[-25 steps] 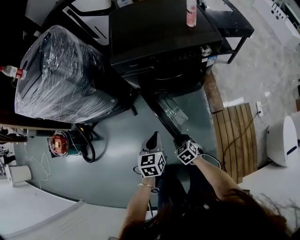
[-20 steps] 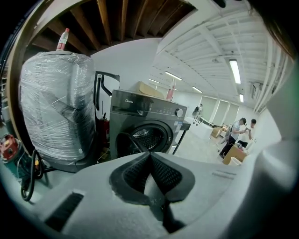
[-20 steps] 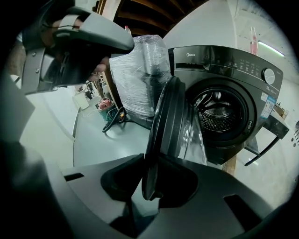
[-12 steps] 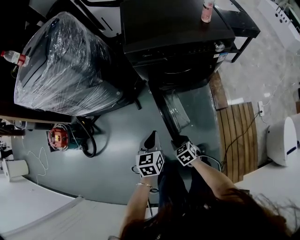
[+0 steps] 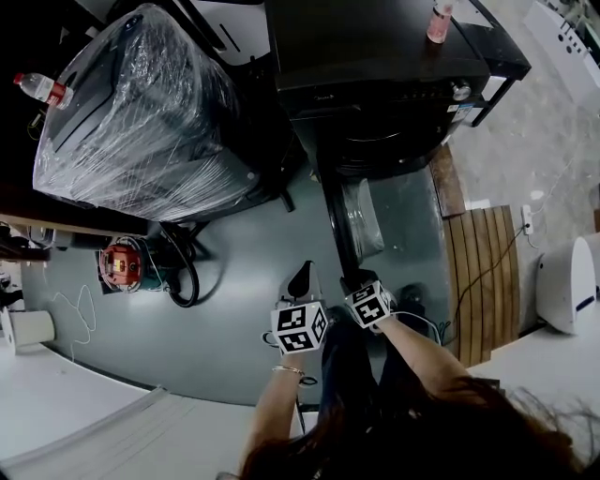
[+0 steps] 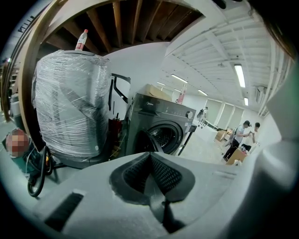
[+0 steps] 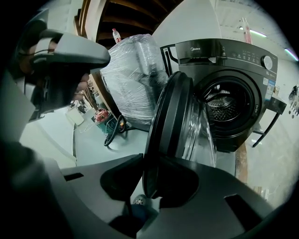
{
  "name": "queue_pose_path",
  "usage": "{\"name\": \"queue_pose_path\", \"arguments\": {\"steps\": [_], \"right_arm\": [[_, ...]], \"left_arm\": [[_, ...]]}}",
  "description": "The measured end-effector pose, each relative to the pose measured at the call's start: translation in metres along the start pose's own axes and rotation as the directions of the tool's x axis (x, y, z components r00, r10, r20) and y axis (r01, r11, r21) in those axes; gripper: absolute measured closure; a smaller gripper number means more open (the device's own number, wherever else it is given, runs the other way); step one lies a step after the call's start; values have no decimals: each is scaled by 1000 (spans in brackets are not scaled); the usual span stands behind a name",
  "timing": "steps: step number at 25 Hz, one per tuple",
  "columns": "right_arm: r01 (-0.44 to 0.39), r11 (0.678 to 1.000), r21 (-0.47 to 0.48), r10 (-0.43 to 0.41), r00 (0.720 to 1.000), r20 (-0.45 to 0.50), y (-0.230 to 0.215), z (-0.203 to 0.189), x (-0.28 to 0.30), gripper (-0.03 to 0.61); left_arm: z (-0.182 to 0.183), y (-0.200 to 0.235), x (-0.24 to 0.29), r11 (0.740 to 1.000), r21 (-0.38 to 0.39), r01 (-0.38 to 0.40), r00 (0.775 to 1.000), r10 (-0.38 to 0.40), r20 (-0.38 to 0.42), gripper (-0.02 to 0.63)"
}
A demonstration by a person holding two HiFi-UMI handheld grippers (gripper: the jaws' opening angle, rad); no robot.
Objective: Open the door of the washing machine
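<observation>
The black front-loading washing machine (image 5: 375, 56) stands at the top of the head view, its drum showing in the right gripper view (image 7: 233, 93). Its round glass door (image 5: 361, 220) hangs swung out toward me, edge-on. My right gripper (image 5: 352, 279) is at the door's outer end. In the right gripper view the door (image 7: 173, 121) has its rim between the jaws of that gripper (image 7: 152, 172), which are opening. My left gripper (image 5: 302, 277) hovers left of the door, touching nothing. Its pads (image 6: 150, 156) meet, shut and empty, and the machine (image 6: 163, 126) lies ahead of it.
A large appliance wrapped in clear film (image 5: 141, 112) stands left of the machine. A red and green tool with a black hose (image 5: 122, 267) lies on the floor. A pink bottle (image 5: 439, 21) stands on the machine. Wooden boards (image 5: 483, 272) and a white unit (image 5: 567, 281) are on the right.
Both grippers have drawn back from the machine, and the door has swung further out with the right one. The machine sits higher and further right in the head view.
</observation>
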State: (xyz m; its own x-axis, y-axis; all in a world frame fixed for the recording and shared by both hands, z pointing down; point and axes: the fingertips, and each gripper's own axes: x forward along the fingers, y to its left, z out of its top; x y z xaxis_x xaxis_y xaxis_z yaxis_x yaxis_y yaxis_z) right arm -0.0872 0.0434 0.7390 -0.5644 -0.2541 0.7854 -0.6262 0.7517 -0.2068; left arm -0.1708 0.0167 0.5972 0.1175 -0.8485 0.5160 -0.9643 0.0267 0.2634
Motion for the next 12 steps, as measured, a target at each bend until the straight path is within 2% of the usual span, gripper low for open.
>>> {"name": "queue_pose_path", "arguments": {"steps": [12], "right_arm": [[-10,993,120,9,1000,4,53,17,39,471]], "left_arm": [[-4,64,-26,999,-22,-35,999,35,15,601]]}}
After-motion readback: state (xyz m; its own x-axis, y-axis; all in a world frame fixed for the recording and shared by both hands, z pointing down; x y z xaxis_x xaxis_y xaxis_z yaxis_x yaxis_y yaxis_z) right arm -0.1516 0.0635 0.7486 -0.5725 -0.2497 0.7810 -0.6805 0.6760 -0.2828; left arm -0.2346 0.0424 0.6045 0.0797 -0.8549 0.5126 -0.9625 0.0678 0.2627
